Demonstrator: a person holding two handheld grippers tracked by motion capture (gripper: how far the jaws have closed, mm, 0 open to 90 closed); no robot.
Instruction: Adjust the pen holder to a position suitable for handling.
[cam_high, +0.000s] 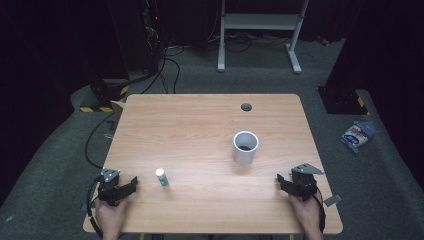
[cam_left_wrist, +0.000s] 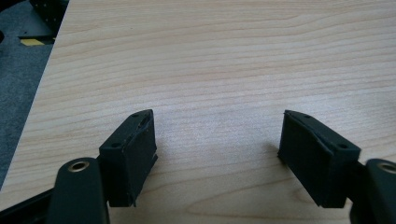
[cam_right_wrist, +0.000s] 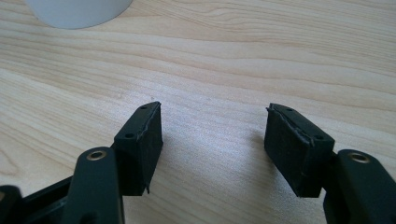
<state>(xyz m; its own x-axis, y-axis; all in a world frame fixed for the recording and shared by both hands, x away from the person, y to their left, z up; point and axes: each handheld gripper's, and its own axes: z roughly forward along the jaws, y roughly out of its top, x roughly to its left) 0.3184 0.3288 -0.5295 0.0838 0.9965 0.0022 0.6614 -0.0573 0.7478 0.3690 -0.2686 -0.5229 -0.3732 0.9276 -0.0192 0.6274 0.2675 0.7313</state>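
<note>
Nothing is in hand yet, so I judge the work to be at its very start: the small white-capped green tube (cam_high: 161, 178) stands alone on the wooden surface (cam_high: 200, 120), just beside the left claw (cam_high: 131, 184), at about three o'clock from it, and no jaw touches it. The white cylindrical cup (cam_high: 245, 147) stands upright with its mouth open at about eleven o'clock from the right claw (cam_high: 281, 181), well apart from the tube. Picking up the tube, and likely bringing it to the cup, is all left to do. In the left gripper view the left claw (cam_left_wrist: 217, 135) is spread wide over bare wood, holding nothing. The right claw (cam_right_wrist: 214, 128) is likewise wide apart and empty, with the base of the cup (cam_right_wrist: 79, 11) at its eleven o'clock.
</note>
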